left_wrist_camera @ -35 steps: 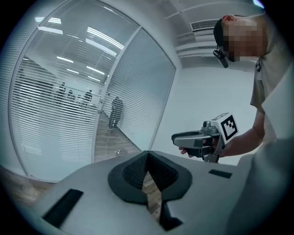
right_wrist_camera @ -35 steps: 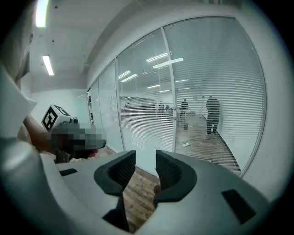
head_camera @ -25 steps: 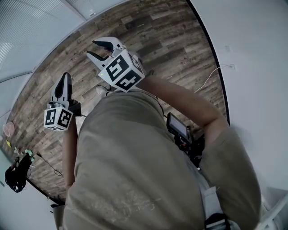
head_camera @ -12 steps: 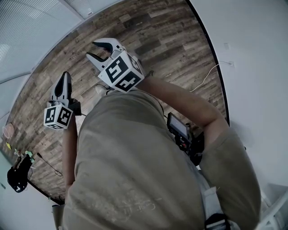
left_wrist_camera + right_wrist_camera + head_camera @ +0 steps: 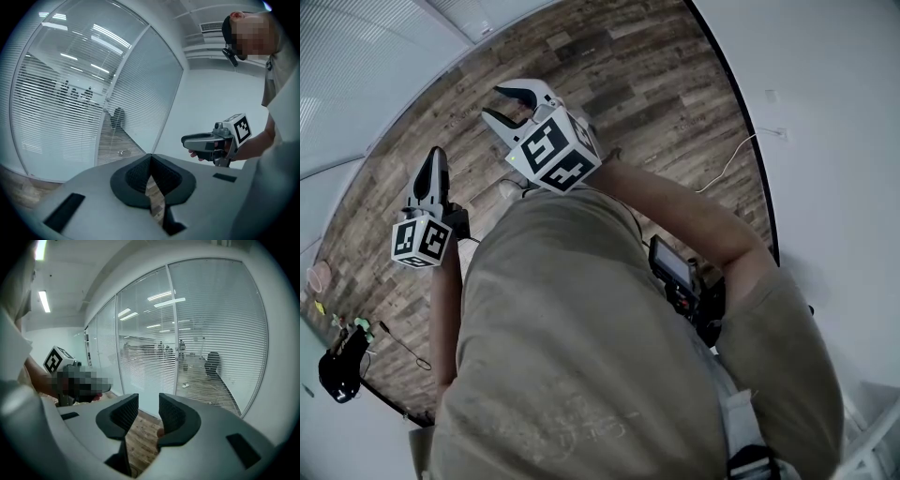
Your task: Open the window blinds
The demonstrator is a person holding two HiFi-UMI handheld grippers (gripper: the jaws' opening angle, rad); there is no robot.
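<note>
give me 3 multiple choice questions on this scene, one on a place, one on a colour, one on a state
1. In the head view, the blinds lie:
A) upper left
B) lower right
C) bottom centre

2. The floor is:
A) white tile
B) brown wood planks
C) green carpet

3. The right tool is:
A) shut on a cord
B) shut with nothing in it
C) open, with nothing between its jaws

Answers:
1 A, the white slats fill that corner.
2 B, brown planks run across the room.
3 C, bare floor shows through the gap between its jaws.
</note>
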